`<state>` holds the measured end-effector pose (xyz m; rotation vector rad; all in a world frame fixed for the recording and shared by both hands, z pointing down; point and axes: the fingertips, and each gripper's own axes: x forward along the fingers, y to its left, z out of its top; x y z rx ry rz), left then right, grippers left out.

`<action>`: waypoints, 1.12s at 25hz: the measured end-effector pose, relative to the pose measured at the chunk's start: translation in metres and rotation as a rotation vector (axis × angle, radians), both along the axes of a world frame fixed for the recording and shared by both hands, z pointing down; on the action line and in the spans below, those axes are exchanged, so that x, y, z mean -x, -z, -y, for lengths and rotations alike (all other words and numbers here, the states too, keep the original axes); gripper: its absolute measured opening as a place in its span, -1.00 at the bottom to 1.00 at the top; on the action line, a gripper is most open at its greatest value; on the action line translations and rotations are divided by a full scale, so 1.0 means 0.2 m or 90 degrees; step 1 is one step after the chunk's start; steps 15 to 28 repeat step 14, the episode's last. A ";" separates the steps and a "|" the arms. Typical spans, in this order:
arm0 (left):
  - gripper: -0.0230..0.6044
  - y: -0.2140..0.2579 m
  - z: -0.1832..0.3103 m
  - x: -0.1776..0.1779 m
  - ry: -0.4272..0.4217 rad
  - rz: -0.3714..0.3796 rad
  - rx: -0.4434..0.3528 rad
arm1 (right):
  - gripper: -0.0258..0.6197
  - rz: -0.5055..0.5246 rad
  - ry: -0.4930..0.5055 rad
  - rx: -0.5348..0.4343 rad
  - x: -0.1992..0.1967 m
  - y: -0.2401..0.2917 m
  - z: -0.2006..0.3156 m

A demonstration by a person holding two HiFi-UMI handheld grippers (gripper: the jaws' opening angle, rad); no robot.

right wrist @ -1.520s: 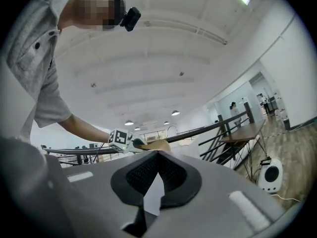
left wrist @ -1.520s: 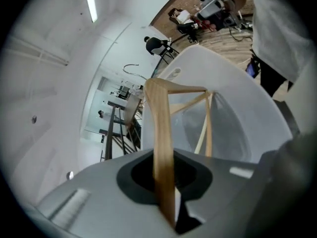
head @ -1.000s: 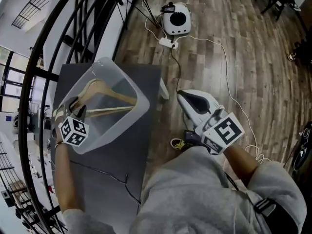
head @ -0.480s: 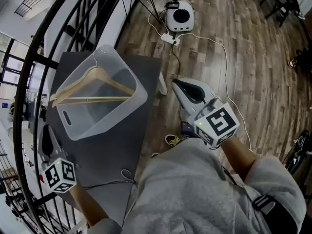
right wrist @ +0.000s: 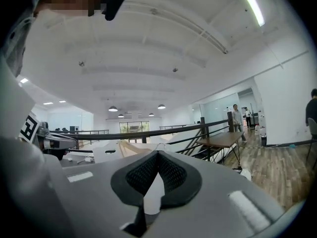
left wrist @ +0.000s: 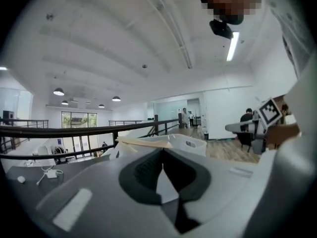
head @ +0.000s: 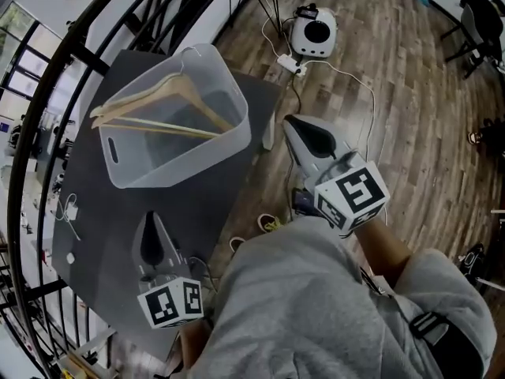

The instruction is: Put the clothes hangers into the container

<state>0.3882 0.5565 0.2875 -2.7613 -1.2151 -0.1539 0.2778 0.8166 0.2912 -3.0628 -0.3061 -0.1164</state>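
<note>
Two wooden clothes hangers lie inside the translucent plastic container on the dark table; their wire hook pokes over its far rim. My left gripper hovers over the table's near part, well short of the container. Its jaws have just closed and are shut with nothing between them. In the left gripper view the container and a hanger show beyond the tips. My right gripper hangs over the floor to the right of the container, shut and empty; its own view shows the hanger ahead.
The dark grey table stands against a black curved railing. A white cable with a plug lies at the table's left. On the wood floor are a round white device, a power strip and a trailing cord.
My left gripper has left the container's left edge, pulled back to the table's near part and shut. The hanger it was beside now rests in the container. The right gripper shifted slightly.
</note>
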 end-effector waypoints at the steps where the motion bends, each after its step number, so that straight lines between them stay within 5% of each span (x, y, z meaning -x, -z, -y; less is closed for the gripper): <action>1: -0.89 0.01 0.00 -0.01 0.000 0.004 0.008 | -0.92 -0.001 0.005 0.000 -0.01 0.00 0.01; 7: -0.89 0.05 -0.02 -0.02 0.003 -0.006 0.017 | -0.92 -0.008 0.018 -0.003 -0.01 0.00 0.03; 14: -0.89 0.04 -0.11 0.02 -0.017 -0.073 -0.053 | -0.92 -0.015 0.010 0.002 0.06 0.01 -0.04; 28: -0.89 0.04 -0.11 0.02 -0.017 -0.073 -0.053 | -0.92 -0.015 0.010 0.002 0.06 0.01 -0.04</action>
